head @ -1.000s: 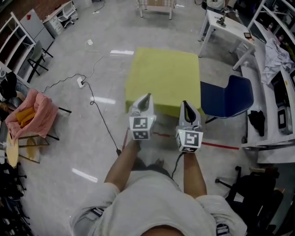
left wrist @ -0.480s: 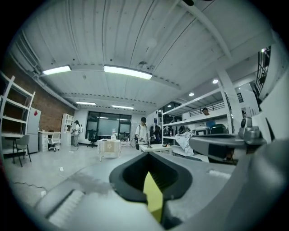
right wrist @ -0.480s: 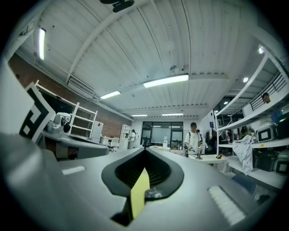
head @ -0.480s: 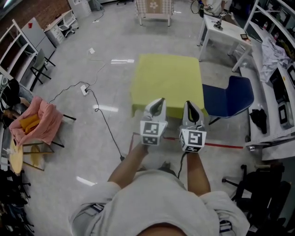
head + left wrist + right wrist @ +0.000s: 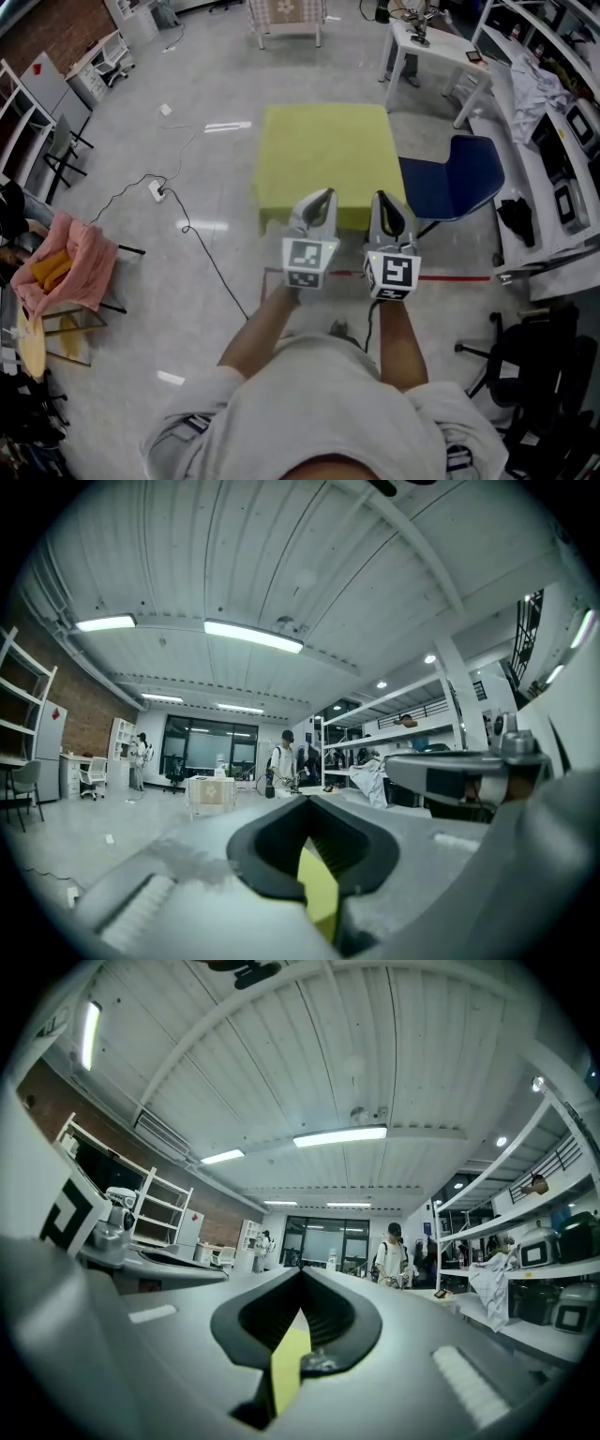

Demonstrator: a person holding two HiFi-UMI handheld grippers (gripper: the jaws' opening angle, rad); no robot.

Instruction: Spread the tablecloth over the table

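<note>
The head view looks steeply down onto the yellow-covered desk [image 5: 323,155], while both gripper views sit close behind their jaws, facing level toward the same far windows [image 5: 211,750].

Tablecloth [image 5: 323,155] is smooth, matt cloth. Floor [image 5: 187,141] is glossy, reflecting lights. At left, pink cloth [image 5: 89,258], matt.

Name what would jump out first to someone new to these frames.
The yellow-green tablecloth draped over the table at mid-floor grabs the eye first. Next come the left gripper and right gripper, held side by side at its near edge in the head view, both shut. A blue chair stands at the table's right, and a pink cloth lies heaped far left.
</note>
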